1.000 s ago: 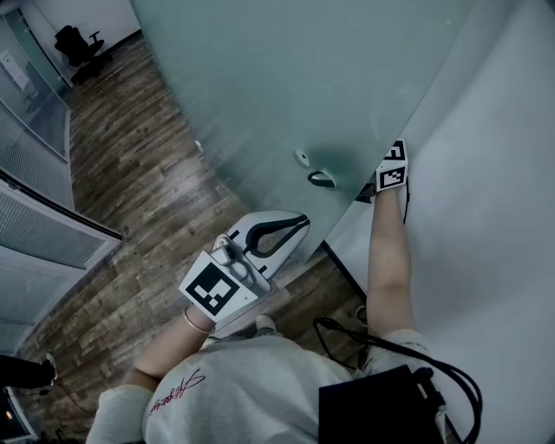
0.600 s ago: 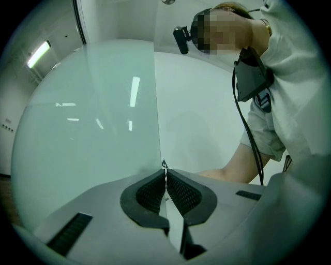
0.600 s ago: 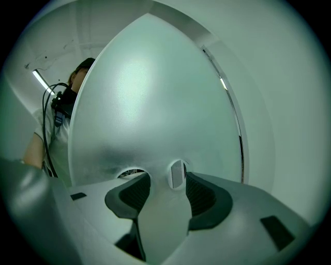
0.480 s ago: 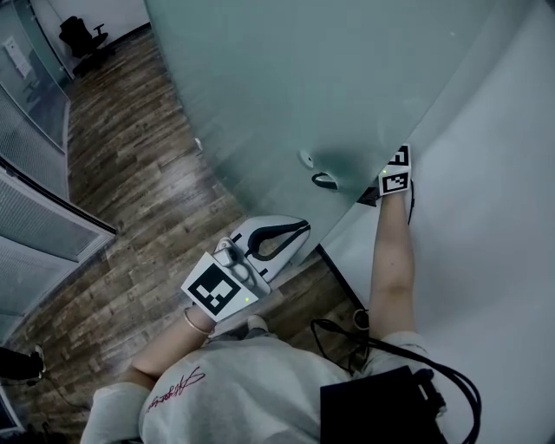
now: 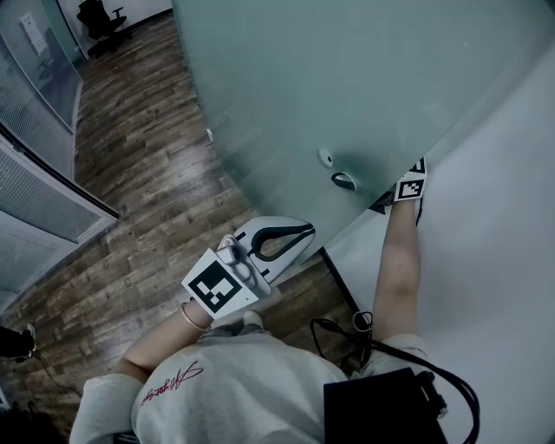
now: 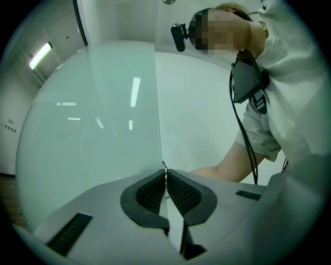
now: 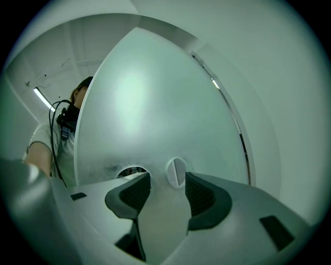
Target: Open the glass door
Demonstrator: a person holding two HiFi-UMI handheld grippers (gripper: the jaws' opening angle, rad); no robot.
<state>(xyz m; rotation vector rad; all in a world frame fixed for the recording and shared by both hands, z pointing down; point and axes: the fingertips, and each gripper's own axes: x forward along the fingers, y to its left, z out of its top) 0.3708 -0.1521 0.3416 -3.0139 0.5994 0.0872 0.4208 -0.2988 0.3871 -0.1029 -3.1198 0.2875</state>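
The frosted glass door (image 5: 329, 78) fills the top of the head view and stands ajar from the white wall (image 5: 494, 260). A dark handle (image 5: 344, 180) and a round lock disc (image 5: 326, 157) sit near its free edge. My right gripper (image 5: 411, 185) reaches round that edge to the door's far side, where only its marker cube shows. In the right gripper view it (image 7: 165, 178) is open, close to the glass (image 7: 155, 103), with the lock disc (image 7: 176, 172) just beyond its fingertips. My left gripper (image 5: 303, 231) hangs low by the door's edge, shut, with its tips (image 6: 165, 173) at the glass edge (image 6: 158, 103).
Wooden floor (image 5: 147, 191) spreads out to the left, bounded by a ribbed glass partition (image 5: 35, 208). An office chair (image 5: 102, 17) stands far back. A black bag (image 5: 381, 408) with a cable hangs at the person's right side, against the wall.
In the head view the door's edge, its handle and my right gripper have shifted right and a little down. My left gripper has stayed about where it was.
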